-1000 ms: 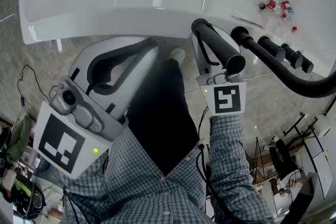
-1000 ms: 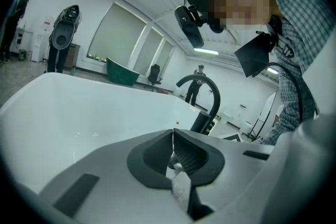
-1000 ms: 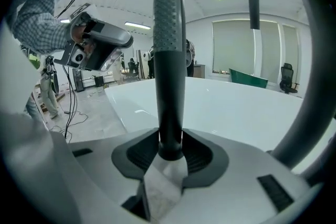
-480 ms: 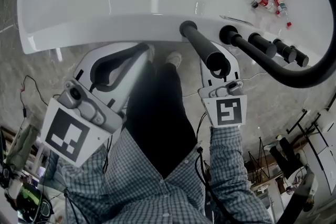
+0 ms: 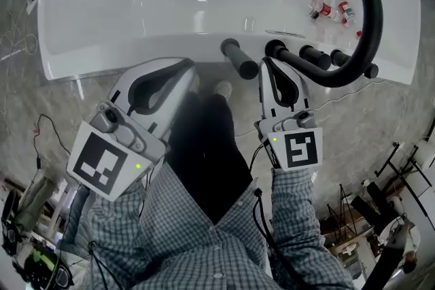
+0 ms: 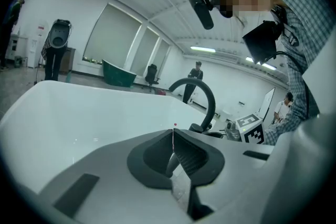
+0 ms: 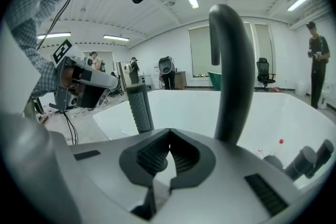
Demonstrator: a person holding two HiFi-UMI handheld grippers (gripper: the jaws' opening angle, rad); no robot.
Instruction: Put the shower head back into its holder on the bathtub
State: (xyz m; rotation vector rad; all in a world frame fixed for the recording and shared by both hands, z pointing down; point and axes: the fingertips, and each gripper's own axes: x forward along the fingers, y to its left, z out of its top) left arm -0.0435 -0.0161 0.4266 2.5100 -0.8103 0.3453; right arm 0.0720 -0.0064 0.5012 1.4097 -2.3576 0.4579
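Logging shower head (image 5: pixel 239 59) as standing upright on bathtub (image 5: pixel 136 10) rim, just left of arched spout (image 5: pixel 368 17) base. Recording left gripper (image 5: pixel 191 66) as holding jaws together, empty; right gripper (image 5: pixel 266 64) as having just closed jaws on nothing, beside shower head.

No word, number or brand can be read anywhere here. The nearest things to signs are the square black-and-white markers. One is on the cube (image 5: pixel 102 163) of the left gripper (image 5: pixel 185 66) and one on the cube (image 5: pixel 297 149) of the right gripper (image 5: pixel 267 64). Both are blocky coded patterns, not letters or digits. The same kind of marker shows again in each gripper view, on the other gripper's cube, and it is just as wordless there. The small bottles (image 5: pixel 329 7) lying in the bathtub (image 5: pixel 136 10) carry red-and-white labels, but the print on them is too small to make out.
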